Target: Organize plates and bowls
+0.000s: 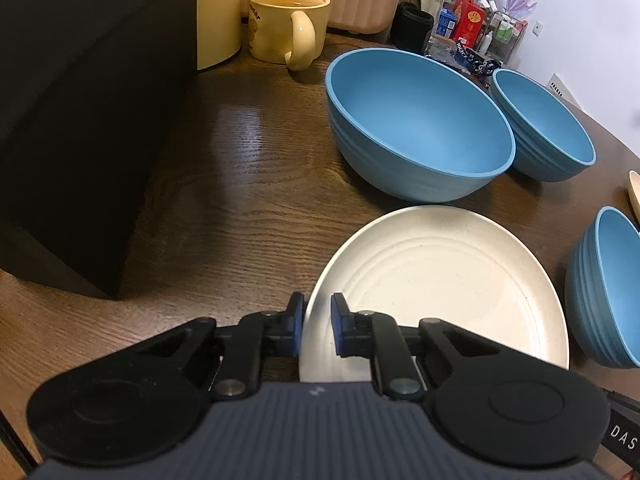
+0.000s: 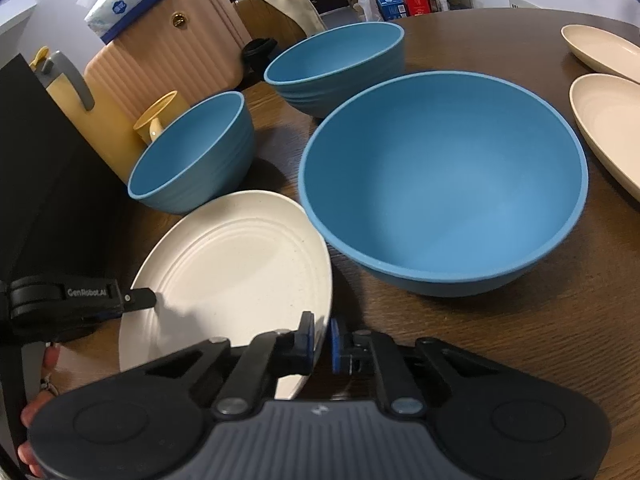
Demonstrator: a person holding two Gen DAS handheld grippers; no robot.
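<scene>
The white plate (image 1: 440, 280) lies on the wooden table (image 1: 240, 200) at the near edge of the spread, and both claws have it by the rim from opposite sides. In the left wrist view the left gripper (image 1: 318, 328) straddles the plate's near-left rim, one blue pad outside the edge and one over the inner face, drawn in tight on it. In the right wrist view the right gripper (image 2: 322, 340) is pinched on the near-right rim of the same white plate (image 2: 232, 272), one pad inside and one outside. There the left gripper (image 2: 136, 298) reaches in from the left onto the plate's left rim.

The plate is round, so it has no long axis to speak of. What counts is that the two holds sit roughly across from each other, so a lift should keep it level if both hands rise together. It looks slightly tipped off the table on the right side, though I cannot be sure. Neither hand is nearer.

Just beyond the plate stands a large blue bowl (image 2: 440, 184), its wall nearly touching the far rim. Two smaller blue bowls (image 2: 192, 152) stand to the left and farther back. Two more cream plates (image 2: 608, 128) lie at the far right, a likely stack to join.

Readable writing is scarce: "GenRobot.AI" on the left gripper's body, "DAS" on a strip at the lower right of the left wrist view. The lettering on the yellow mug (image 1: 288, 26) is too blurred to read.
</scene>
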